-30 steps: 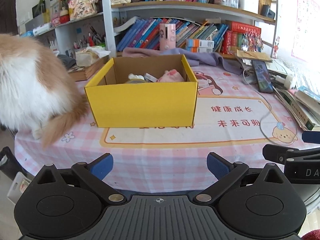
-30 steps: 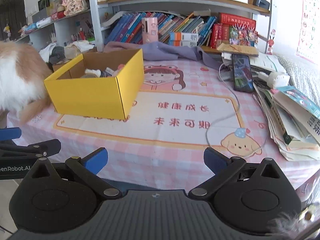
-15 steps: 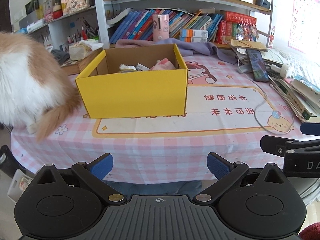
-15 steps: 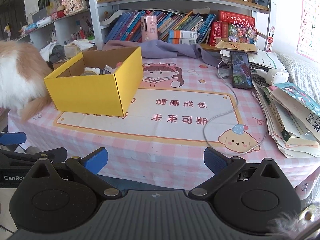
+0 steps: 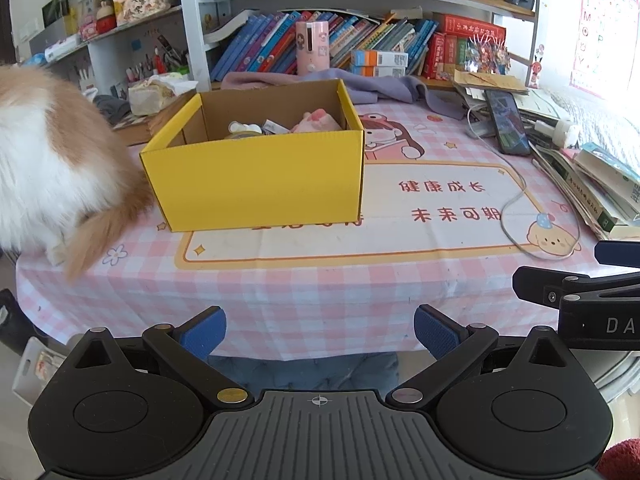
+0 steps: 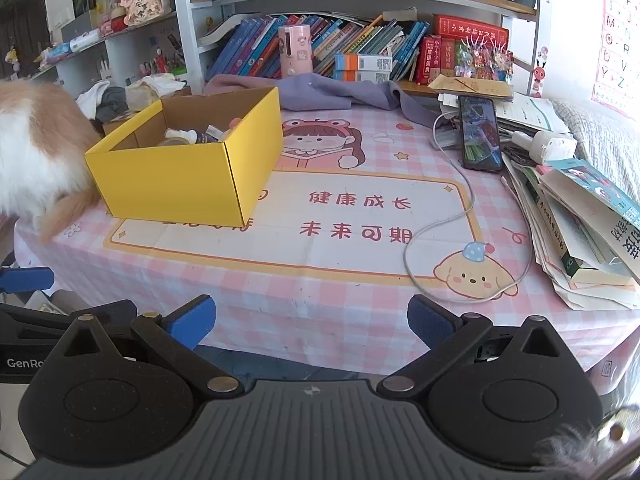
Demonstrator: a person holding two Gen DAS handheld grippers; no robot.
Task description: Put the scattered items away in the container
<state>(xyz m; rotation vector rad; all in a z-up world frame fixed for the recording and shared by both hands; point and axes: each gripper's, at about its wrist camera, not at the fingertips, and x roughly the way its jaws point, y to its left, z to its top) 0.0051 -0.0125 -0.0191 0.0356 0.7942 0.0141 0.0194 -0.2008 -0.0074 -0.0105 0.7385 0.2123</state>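
Tools: left tool [image 5: 318,332] and right tool [image 6: 312,322] wide, empty. Risk: cat [image 5: 52,160] beside box [image 5: 256,176] may nudge it.

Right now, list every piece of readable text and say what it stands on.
"健康成长" and "未来可期": tablecloth.
"GenRo", cut off at the edge: left gripper, on its body.
"DA", cut off: right gripper, on its body.
Single letters such as "Y", "Z": alphabet poster.
Book spines: too small to read.

Left gripper [image 5: 318,330], right gripper [image 6: 312,320]: spread, empty.
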